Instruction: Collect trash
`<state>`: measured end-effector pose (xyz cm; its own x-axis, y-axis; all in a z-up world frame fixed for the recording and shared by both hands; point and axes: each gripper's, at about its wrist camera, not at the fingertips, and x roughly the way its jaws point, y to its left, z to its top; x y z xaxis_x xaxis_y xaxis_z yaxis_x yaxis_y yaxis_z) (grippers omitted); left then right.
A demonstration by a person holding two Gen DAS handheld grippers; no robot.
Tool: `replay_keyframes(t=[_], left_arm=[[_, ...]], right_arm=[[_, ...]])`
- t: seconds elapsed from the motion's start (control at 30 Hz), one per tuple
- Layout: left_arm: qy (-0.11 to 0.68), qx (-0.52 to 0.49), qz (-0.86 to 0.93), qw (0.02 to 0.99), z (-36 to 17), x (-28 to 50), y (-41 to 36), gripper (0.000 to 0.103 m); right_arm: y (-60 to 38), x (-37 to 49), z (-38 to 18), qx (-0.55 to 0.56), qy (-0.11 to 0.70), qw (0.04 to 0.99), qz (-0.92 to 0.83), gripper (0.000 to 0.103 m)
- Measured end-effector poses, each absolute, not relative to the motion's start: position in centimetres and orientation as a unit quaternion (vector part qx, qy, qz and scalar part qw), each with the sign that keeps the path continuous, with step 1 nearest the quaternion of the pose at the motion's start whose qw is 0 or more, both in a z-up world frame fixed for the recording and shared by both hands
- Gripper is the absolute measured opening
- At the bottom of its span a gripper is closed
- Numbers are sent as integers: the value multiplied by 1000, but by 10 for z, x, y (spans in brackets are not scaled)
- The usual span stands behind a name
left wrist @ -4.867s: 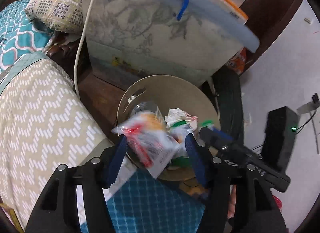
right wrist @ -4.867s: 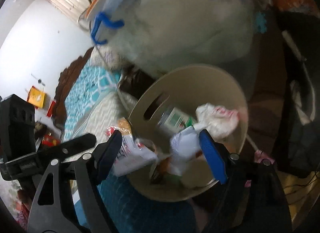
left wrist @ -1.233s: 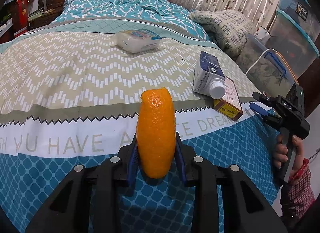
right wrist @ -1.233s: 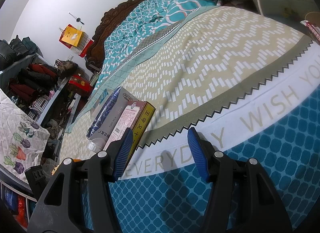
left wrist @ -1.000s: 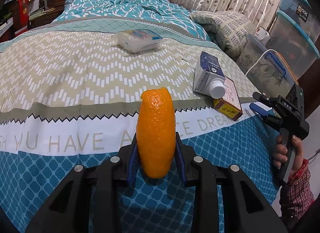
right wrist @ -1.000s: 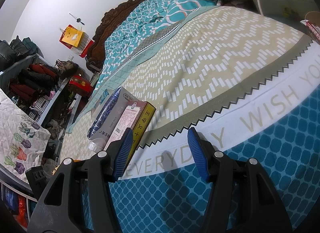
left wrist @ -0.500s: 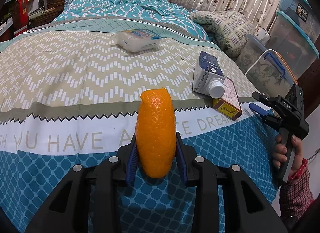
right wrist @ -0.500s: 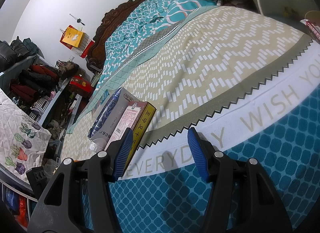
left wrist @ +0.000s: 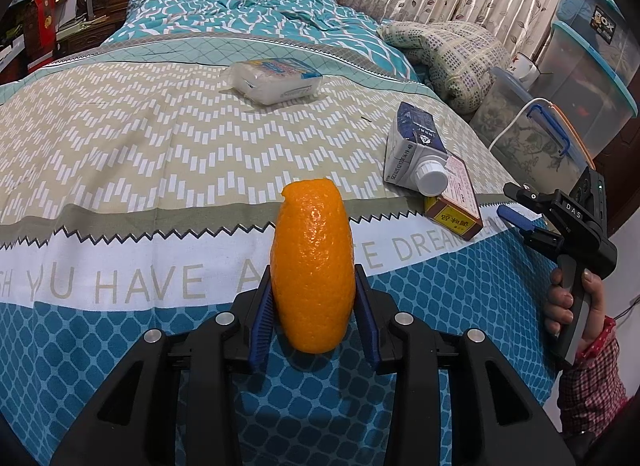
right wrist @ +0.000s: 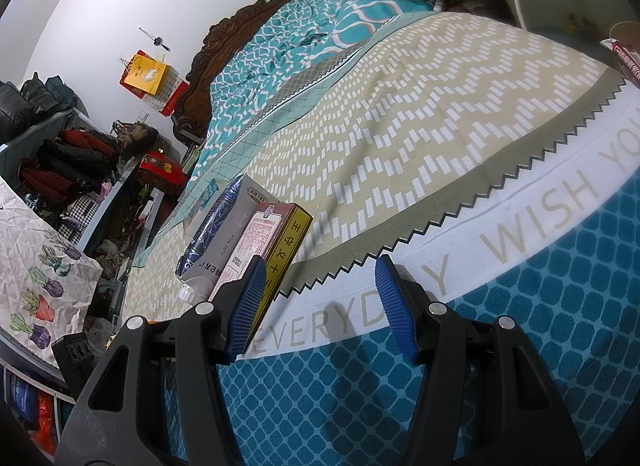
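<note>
My left gripper [left wrist: 316, 298] is shut on an orange peel [left wrist: 312, 262] and holds it upright above the bed's front edge. A blue and white milk carton [left wrist: 414, 149] lies on the bed at the right, with a red and yellow box [left wrist: 456, 201] against it. A white tissue pack [left wrist: 274, 75] lies farther back. My right gripper [right wrist: 320, 294] is open and empty just off the bed's edge; its left finger is close to the box [right wrist: 268, 242] and the carton [right wrist: 224, 225]. It also shows in the left wrist view [left wrist: 520, 213].
The bed [left wrist: 140, 153] has a chevron and teal cover. A pillow [left wrist: 444, 53] lies at the back right. Clear storage bins [left wrist: 592, 65] stand to the right of the bed. Shelves of clutter [right wrist: 60, 169] stand on the far side.
Five seconds ago both grippers were over a beige bin with wrappers in it. Over the last second the left gripper holds the orange peel almost still; the right gripper has not moved.
</note>
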<state>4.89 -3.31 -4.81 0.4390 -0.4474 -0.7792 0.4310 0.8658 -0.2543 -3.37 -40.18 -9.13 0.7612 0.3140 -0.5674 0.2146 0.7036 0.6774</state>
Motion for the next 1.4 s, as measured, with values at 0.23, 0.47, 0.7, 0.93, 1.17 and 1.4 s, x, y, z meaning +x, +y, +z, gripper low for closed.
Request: replay_keyframes(t=[0.23,0.47,0.7,0.93,1.17,1.4], left_arm=[[462,-7,-257,849,-48,49,-33,31],[467,-27,-267,843,-48,49,-25,28],[471,-42,-265,840,-47,49,-16,27],[463,-60,-251,848,-37,49,6,27],[452,-80,-226,859,-33,64,30,28],[439,-107,-210,867,-36,71,50,29]], right_arm=[[-399,-33,-89,380,348,857,30,59],[-390,-31,-84,361,357,861,25,59],[-377,-26,-84,355,365,860,45,60],[-353,-5,-66,335,361,867,78,66],[-302,55,-17,274,365,881,125,68],[-238,173,-7,294,421,849,126,86]])
